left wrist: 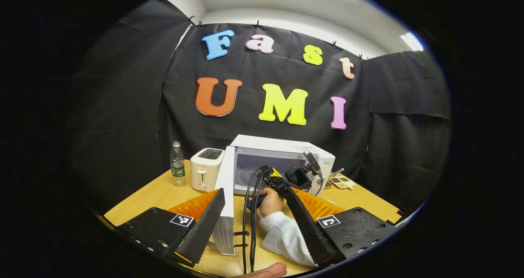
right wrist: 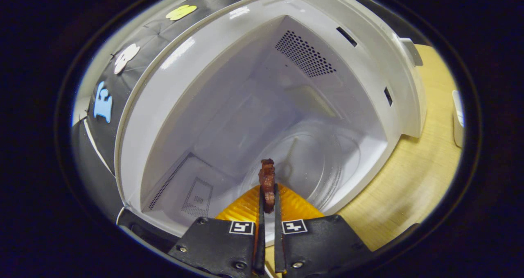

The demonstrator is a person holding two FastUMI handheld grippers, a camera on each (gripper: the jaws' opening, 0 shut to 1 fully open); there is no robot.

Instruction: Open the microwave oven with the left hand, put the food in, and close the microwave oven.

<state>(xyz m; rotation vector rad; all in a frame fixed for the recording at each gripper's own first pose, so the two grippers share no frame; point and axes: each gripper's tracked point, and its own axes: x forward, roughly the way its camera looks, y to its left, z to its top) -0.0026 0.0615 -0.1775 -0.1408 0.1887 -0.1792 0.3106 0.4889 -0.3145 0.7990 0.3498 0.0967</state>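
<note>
pinching lumpy brown food (right wrist: 267,182), right hand-held gripper (right wrist: 267,196), left hand-held gripper (left wrist: 254,212) spread wide

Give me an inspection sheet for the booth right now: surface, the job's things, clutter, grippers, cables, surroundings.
Surface: wooden table, bare at the front left.
Job's things: microwave oven with its door swung open; piece of food held at the mouth of the cavity, above the glass turntable.
Clutter: toaster, water bottle, small tray of items right of the oven.
Grippers: left gripper open, holding nothing, back from the oven; right gripper shut on the food.
Cables: black cables trailing from the right gripper across the table.
Surroundings: black cloth wall, ceiling lights.
</note>
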